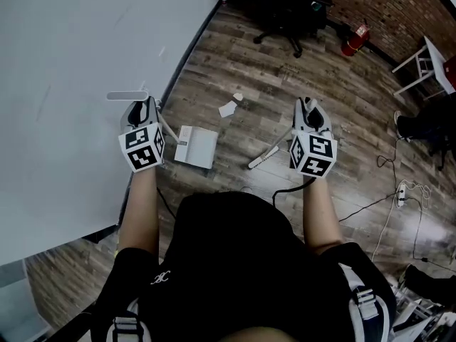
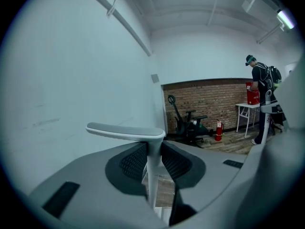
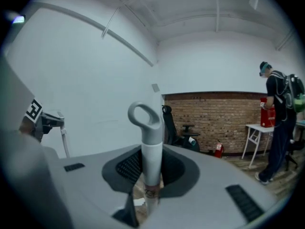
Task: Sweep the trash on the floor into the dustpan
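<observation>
My left gripper (image 1: 142, 112) is shut on the thin upright handle (image 2: 152, 168) of a white dustpan (image 1: 197, 147), whose pan rests on the wood floor. The handle's flat T-shaped top (image 2: 126, 131) stands above the jaws. My right gripper (image 1: 308, 114) is shut on a white broom handle (image 3: 151, 163) with a loop at its top (image 3: 144, 115). The broom's head (image 1: 262, 159) touches the floor right of the dustpan. Two pieces of white paper trash (image 1: 228, 109) lie on the floor beyond the pan, apart from the pan and the broom.
A pale wall (image 1: 78, 55) runs along the left. A black office chair (image 1: 285, 16), a red fire extinguisher (image 1: 354, 40) and a white table (image 1: 426, 61) stand at the back. Cables and a power strip (image 1: 400, 191) lie right. A person (image 3: 279, 123) stands by the table.
</observation>
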A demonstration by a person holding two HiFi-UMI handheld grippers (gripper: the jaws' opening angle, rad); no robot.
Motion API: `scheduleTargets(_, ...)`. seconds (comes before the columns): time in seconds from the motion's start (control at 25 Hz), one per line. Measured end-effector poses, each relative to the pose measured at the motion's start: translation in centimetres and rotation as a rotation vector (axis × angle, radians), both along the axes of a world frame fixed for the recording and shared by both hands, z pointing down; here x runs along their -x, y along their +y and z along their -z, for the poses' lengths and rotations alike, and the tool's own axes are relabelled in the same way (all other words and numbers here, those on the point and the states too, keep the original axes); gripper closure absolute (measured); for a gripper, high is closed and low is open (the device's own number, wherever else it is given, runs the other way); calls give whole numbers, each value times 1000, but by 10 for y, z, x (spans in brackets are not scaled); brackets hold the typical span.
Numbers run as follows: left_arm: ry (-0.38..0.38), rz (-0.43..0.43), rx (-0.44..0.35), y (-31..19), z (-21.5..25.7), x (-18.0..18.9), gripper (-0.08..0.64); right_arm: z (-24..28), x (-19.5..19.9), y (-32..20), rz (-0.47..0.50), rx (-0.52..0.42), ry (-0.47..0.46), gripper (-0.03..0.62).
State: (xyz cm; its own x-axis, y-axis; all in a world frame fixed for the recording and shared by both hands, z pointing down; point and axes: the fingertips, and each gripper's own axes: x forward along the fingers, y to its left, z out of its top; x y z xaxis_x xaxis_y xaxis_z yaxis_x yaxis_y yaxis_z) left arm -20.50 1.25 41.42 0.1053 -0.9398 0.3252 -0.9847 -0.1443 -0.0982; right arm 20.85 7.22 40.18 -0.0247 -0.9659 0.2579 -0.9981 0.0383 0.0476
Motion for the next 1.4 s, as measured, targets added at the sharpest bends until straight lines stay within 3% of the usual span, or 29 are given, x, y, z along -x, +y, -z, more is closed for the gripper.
scheduleTargets(0.4,0,94,-9,-43,3,-16,465,0,-25,-47,105,5,-10,508)
scheduleTargets(0.6,16,188,24,-80,-15,-16,465,-9,-39,-98,143,30,10,508)
scheduleTargets(1.04,51,221,106,-148,-59,-30,465,-23,-44,-231,238,118,72,509)
scheduleTargets(1.4,109,376,147,-162,-90,-23,465,-44,-33,-295,320,170,133,509)
